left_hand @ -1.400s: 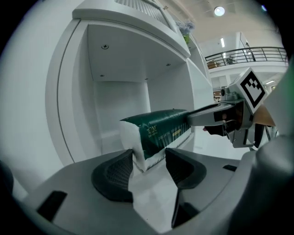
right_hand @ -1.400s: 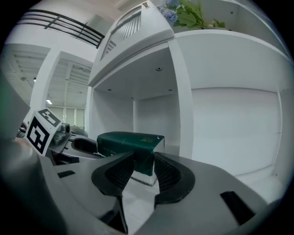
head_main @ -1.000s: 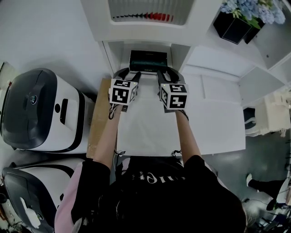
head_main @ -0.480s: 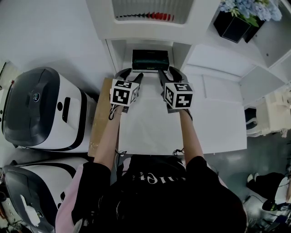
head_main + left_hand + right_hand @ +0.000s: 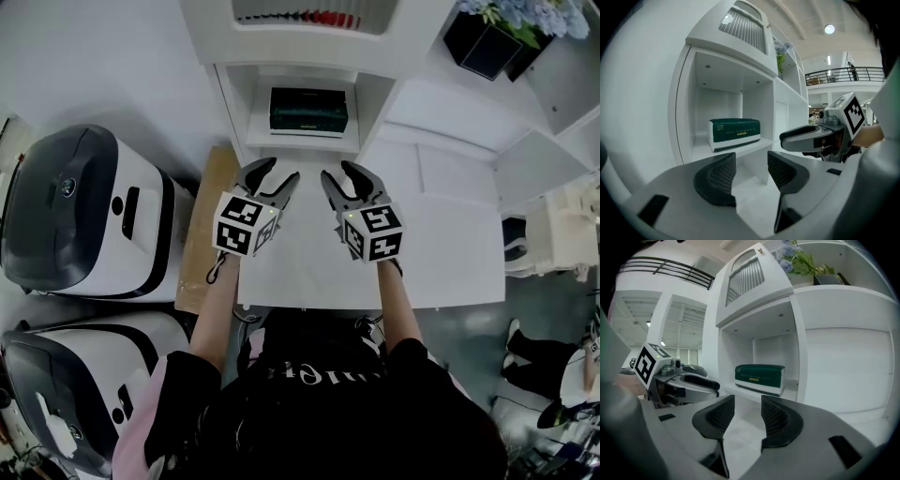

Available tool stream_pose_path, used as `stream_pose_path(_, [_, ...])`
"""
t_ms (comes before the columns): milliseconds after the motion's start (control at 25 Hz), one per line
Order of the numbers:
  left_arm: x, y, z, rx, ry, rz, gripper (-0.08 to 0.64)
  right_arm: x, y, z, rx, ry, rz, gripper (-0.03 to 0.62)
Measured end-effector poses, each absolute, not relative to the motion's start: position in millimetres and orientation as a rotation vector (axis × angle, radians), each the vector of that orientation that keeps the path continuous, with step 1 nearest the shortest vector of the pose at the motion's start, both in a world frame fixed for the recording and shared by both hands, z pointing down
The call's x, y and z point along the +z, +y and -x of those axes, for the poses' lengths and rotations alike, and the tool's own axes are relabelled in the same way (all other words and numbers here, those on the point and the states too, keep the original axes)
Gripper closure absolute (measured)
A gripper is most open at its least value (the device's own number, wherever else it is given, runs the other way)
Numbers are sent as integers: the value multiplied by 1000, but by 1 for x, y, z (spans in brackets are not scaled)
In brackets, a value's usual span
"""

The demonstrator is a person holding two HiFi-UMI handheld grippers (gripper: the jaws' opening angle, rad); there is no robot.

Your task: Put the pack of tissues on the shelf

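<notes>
Tissue pack (image 5: 308, 111) lies on the shelf (image 5: 302, 146), in the open compartment just above the white table (image 5: 441, 244). Its long axis runs side to side along the shelf's front edge, and its green face is turned out toward the person.

The tissue pack sits straight ahead of both grippers and well apart from them, with a strip of bare table between the jaws and the shelf. The left gripper (image 5: 279, 171) and the right gripper (image 5: 337, 171) hover side by side over the table, both aimed at the compartment. Neither is clearly the nearer, as the tissue pack is centred on the gap between the two.

In the left gripper view, the tissue pack (image 5: 735, 133) stands above and a little left of the jaws. In the right gripper view, the tissue pack (image 5: 759, 377) stands above and a little right of them.

The left gripper (image 5: 751, 160) is released, with its ribbed pads parted and only bare table showing between them. The right gripper (image 5: 747, 401) has just been opening its jaws. They now stand parted too, with nothing between them and nothing touched.

With the tissue pack resting squarely inside the compartment and both grippers empty, the placing looks complete. Any further move would seem to call only for keeping the hands off the pack's long front side, so that it is not nudged off its spot.
</notes>
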State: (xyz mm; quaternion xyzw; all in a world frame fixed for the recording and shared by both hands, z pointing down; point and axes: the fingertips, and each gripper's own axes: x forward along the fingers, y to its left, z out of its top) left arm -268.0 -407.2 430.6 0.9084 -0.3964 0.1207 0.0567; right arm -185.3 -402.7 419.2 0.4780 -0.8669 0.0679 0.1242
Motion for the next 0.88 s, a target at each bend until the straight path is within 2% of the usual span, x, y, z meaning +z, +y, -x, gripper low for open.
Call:
stream_pose_path(440, [460, -322, 263, 356, -1189, -2706, 348, 451, -327, 180, 260, -2579, -1252, 410])
stream_pose_path(880, [464, -218, 217, 311, -1247, -2618, 349, 456, -221, 126, 291, -2623, -1160, 413])
